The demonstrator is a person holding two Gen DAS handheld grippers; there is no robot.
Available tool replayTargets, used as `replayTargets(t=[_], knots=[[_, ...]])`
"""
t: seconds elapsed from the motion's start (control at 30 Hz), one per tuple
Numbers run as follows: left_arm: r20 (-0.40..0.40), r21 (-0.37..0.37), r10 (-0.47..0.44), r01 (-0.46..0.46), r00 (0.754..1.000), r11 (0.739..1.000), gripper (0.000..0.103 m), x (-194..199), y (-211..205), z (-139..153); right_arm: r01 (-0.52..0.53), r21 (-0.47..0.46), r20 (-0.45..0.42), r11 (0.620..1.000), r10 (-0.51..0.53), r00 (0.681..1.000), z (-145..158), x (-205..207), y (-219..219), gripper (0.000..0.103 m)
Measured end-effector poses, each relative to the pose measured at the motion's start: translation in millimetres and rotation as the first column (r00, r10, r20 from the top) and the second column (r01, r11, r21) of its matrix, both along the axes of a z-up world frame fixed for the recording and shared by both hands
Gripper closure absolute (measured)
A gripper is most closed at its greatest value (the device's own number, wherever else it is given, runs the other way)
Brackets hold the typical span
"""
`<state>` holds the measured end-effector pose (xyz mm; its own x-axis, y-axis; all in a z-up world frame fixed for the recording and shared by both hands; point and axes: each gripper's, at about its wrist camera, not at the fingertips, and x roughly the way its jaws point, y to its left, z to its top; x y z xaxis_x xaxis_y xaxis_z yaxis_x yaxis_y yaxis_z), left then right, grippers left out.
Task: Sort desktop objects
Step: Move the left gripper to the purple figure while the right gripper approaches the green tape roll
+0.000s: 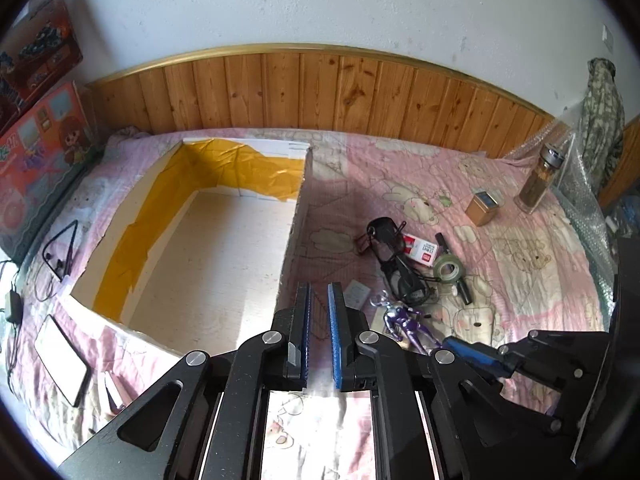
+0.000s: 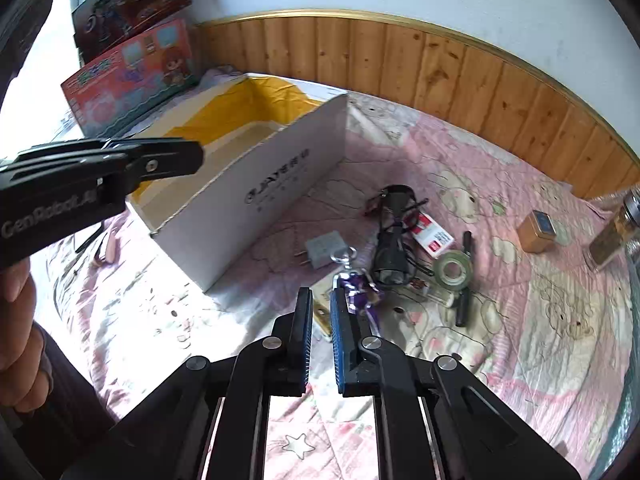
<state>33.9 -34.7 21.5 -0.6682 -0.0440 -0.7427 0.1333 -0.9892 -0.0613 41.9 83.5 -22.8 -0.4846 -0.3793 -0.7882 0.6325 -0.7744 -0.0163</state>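
Note:
A white cardboard box [image 1: 298,208] with yellow tape inside lies open on the pink quilt; it also shows in the right wrist view [image 2: 280,184]. A pile lies right of it: black flashlight [image 2: 390,236], purple figure keychain [image 2: 360,292], grey plug adapter [image 2: 326,250], tape roll [image 2: 454,270], red-white card [image 2: 434,236], black pen [image 2: 464,280]. My left gripper [image 1: 319,292] hangs by the box's right wall, jaws a narrow gap apart, empty. My right gripper [image 2: 321,300] hovers just left of the purple figure, jaws narrowly apart, empty; it also shows in the left wrist view [image 1: 476,354].
A gold tin [image 1: 484,208] and a glass jar [image 1: 542,180] stand at the right. A phone [image 1: 62,360], a cable and a black triangle [image 1: 60,248] lie left of the box. Toy boxes [image 2: 132,72] lean at the far left. A wood-panelled wall runs behind.

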Motion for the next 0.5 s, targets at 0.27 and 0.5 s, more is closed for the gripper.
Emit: replayTargets(t=[0.27, 0.5], knots=[[0.009, -0.02, 0.07, -0.07, 0.998, 0.997, 0.097, 5, -25, -7, -0.087, -0.048, 0.031, 0.995, 0.088, 0.996, 21, 2, -28, 0.096], [0.012, -0.023, 0.086, -0.085, 0.996, 0.996, 0.097, 6, -32, -10, -0.074, -0.067, 0.053, 0.995, 0.077, 0.996, 23, -2, -30, 0.096]])
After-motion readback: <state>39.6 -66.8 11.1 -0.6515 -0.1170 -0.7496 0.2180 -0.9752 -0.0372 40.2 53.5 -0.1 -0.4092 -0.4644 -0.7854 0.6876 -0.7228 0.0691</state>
